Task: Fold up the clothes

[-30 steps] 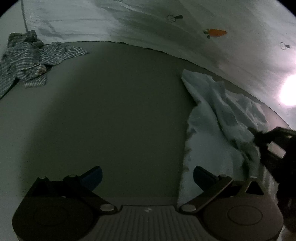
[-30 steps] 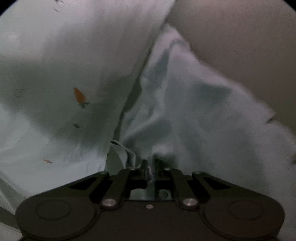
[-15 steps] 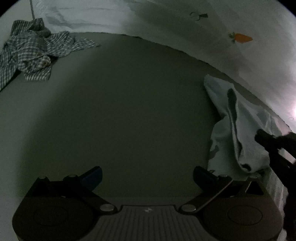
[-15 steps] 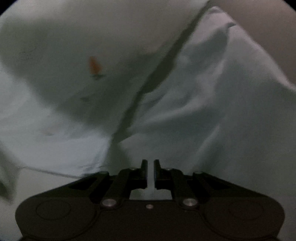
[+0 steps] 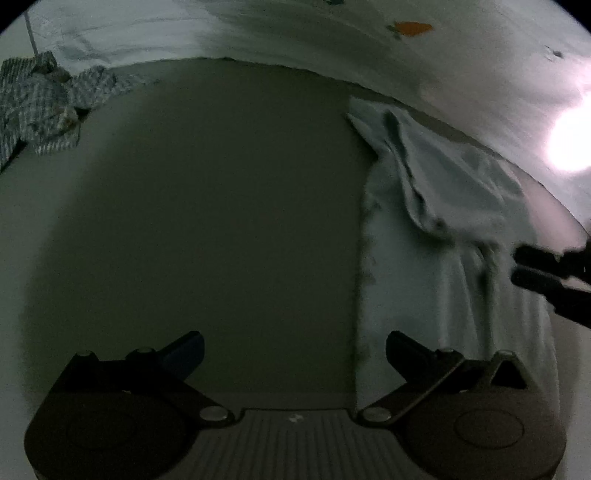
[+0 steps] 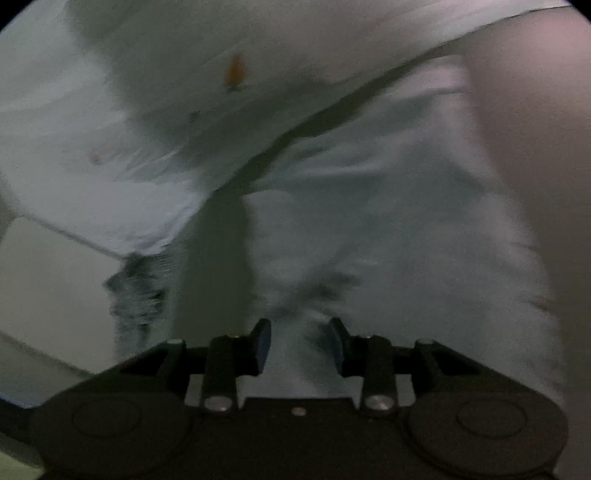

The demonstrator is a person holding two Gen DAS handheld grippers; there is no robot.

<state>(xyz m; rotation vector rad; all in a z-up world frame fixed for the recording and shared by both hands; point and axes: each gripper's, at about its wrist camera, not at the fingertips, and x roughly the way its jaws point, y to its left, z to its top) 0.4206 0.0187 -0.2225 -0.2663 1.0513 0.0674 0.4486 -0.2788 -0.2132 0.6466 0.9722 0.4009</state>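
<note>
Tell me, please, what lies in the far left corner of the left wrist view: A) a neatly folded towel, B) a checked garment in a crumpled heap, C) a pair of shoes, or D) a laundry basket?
B: a blue-and-white checked garment lies bunched and unfolded there, beside the white sheet.

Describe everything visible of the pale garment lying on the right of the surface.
The pale garment looks like thin, soft white or light-blue cloth, crumpled, with a ridge of folds running down it. It lies flat on the dark surface, its left edge fairly straight. The right gripper, jaws open, sits over its wrinkled part; the left gripper hangs open beside it.
</note>
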